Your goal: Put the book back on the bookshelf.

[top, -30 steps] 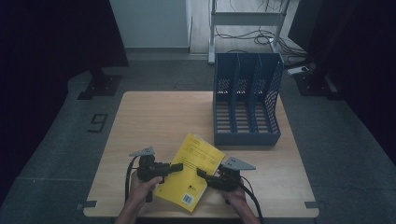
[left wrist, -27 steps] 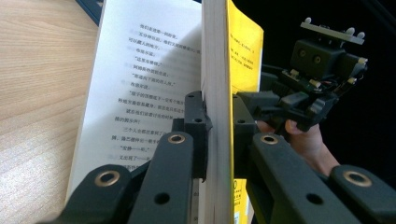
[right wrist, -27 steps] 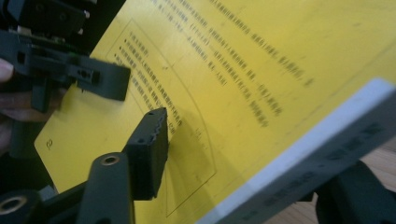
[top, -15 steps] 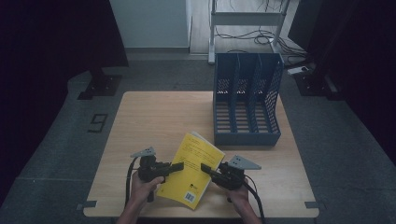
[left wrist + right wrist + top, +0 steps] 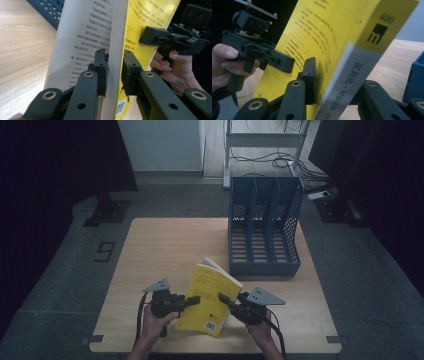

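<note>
From above, my left gripper (image 5: 192, 300) and right gripper (image 5: 223, 298) hold the yellow paperback (image 5: 210, 299) tilted up near the table's (image 5: 165, 245) six o'clock edge; bare wood runs toward ten o'clock, and the blue file rack (image 5: 264, 227) stands at two o'clock.

Along my left gripper (image 5: 114, 72), the pads straddle the book's (image 5: 140, 25) page edge; they've just been opening, narrowly parted, and a real grip I cannot tell.

Along my right gripper (image 5: 332, 82), the jaws have just been closing across the grey spine (image 5: 347, 85), nearly closed onto it.
</note>
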{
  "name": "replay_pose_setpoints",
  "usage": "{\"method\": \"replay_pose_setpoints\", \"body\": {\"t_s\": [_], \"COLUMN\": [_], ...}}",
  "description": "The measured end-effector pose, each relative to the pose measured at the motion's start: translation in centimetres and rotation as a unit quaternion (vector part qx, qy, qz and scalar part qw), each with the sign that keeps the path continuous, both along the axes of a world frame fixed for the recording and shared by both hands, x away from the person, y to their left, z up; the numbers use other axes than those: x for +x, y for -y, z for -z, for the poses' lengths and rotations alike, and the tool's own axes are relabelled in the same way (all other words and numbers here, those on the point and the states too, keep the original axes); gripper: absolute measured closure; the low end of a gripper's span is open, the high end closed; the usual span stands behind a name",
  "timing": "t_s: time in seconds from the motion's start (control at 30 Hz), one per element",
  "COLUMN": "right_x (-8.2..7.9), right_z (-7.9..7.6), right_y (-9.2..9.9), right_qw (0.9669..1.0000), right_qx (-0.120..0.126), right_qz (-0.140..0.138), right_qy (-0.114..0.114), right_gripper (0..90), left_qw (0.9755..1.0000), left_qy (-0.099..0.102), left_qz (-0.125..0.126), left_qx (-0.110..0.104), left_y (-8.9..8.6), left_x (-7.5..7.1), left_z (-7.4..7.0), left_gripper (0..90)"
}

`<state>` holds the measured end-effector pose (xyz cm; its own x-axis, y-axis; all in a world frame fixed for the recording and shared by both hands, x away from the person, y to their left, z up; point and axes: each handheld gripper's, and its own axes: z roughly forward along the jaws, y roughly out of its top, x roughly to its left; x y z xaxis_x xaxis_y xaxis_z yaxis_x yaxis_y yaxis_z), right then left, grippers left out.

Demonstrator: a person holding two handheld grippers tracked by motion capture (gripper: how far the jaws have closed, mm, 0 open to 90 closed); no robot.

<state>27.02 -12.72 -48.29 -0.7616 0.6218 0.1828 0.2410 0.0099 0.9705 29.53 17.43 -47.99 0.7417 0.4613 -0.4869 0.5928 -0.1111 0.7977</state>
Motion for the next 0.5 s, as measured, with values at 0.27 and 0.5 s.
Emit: {"method": "replay_pose_setpoints", "body": {"t_s": [0.27,0.5], "right_x": [-0.4,-0.9], "right_z": [-1.1,-1.8], "right_y": [0.6,0.6], "right_qw": [0.9997,0.9984], "right_qx": [-0.008,-0.033], "right_qz": [-0.005,-0.01], "right_qy": [0.021,0.044], "right_gripper": [72.6,74.3], "left_qw": [0.9999,0.9999], "left_qy": [0.011,0.012], "left_qz": [0.004,0.004], "left_qx": [0.007,0.004], "left_y": [0.6,0.5], "left_x": [-0.1,0.0], "left_z": [0.2,0.2], "left_gripper": [69.7,65.3]}}
